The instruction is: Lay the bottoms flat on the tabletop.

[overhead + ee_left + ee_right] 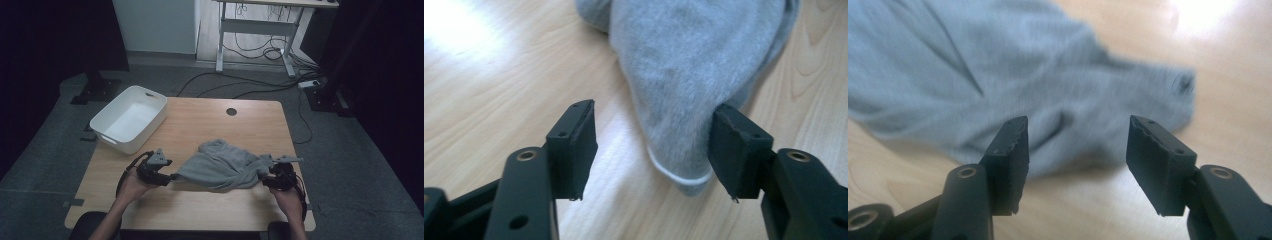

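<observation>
The grey cloth (225,165) lies bunched at the table's (200,210) near middle. My left gripper (651,150) sits at its nine o'clock, the right gripper (1075,160) at three — both with jaws apart, clamping nothing. I'd pinch each end at its hem, then lift evenly. Pale wood top; bin (150,97) at ten o'clock; dim room, cables on the floor beyond.

A garment (222,165) lies on the counter (200,125) near its front edge, between the left gripper (170,177) and the right gripper (264,176). A bin (102,131) sits at the counter's far left corner, overhanging the edge.
</observation>
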Action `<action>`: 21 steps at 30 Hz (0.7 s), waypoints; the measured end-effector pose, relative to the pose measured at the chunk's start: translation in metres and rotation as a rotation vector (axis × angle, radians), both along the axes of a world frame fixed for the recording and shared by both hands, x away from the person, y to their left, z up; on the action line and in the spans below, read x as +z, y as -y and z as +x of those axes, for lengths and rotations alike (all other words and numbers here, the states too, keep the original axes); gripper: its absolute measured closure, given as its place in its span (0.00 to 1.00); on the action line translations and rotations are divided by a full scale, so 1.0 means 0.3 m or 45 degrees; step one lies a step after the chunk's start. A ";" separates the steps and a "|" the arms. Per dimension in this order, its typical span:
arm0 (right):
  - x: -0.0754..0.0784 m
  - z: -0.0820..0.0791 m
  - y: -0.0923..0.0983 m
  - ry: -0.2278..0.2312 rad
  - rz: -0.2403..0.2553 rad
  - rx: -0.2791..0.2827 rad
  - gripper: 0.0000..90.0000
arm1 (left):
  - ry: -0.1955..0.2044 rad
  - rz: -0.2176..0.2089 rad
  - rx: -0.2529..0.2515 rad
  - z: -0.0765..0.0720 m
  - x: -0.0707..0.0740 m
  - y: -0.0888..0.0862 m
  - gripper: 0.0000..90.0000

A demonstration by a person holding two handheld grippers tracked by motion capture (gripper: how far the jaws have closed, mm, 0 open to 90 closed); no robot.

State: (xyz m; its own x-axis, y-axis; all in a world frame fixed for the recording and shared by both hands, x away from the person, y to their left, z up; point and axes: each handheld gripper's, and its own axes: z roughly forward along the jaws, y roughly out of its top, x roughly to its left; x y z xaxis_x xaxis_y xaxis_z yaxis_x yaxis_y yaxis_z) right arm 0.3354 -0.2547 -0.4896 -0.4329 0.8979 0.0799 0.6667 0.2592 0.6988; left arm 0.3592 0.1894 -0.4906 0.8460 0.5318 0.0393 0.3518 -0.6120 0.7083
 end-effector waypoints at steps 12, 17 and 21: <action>0.010 0.151 -0.205 0.022 0.049 0.196 0.43 | 0.016 -0.072 0.102 0.022 0.071 -0.087 0.41; -0.056 0.192 -0.299 -0.026 0.036 0.271 0.41 | -0.021 -0.072 0.109 0.047 0.037 -0.046 0.40; -0.110 0.191 -0.326 -0.094 -0.024 0.299 0.46 | -0.041 -0.013 0.086 0.071 -0.001 0.008 0.40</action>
State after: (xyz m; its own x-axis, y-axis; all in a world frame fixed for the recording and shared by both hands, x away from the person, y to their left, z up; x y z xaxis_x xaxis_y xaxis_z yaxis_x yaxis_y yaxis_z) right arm 0.3926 -0.1569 -0.5225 -0.6234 0.7751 0.1030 0.6357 0.4257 0.6439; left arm 0.3804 0.1871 -0.4910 0.8091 0.5876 0.0066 0.4146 -0.5788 0.7022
